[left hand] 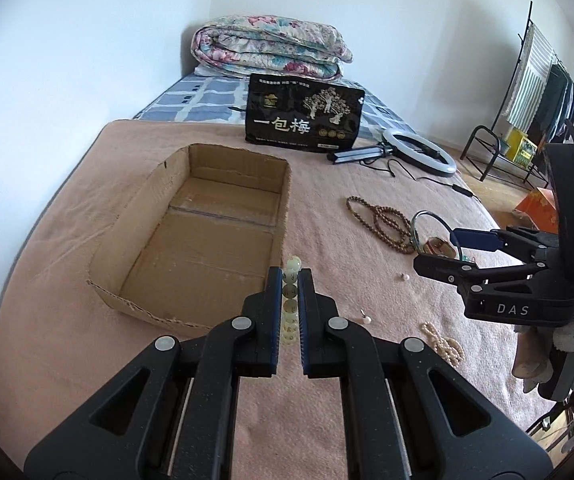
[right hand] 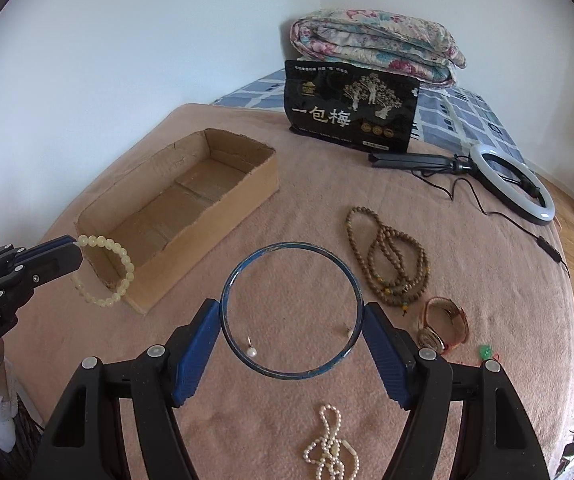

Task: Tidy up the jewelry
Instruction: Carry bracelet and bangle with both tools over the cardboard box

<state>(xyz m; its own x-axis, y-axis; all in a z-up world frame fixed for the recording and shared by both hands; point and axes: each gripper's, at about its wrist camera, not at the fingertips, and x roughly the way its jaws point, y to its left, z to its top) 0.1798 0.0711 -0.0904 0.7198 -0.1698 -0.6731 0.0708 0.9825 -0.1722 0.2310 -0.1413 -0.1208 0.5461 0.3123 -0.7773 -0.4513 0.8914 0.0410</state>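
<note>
left gripper (left hand: 290, 304): clamped on the pale bead bracelet (right hand: 105, 270), at the cardboard box's (right hand: 215, 216) near end, the nearer hand to it.
right gripper (right hand: 292, 346): spread wide, pads pressing the blue bangle (right hand: 292, 310) across its width.
box from bangle: far and left, long axis running near-to-far.

You are working in a home bedroom: a bed (left hand: 67, 216) under a pink blanket stands against white walls, with a folded floral quilt (left hand: 271, 46) at its head on a blue checked sheet (left hand: 207, 98). Beside it you see a clothes rack (left hand: 543, 76) hung with garments and a wooden floor (left hand: 483, 184).
</note>
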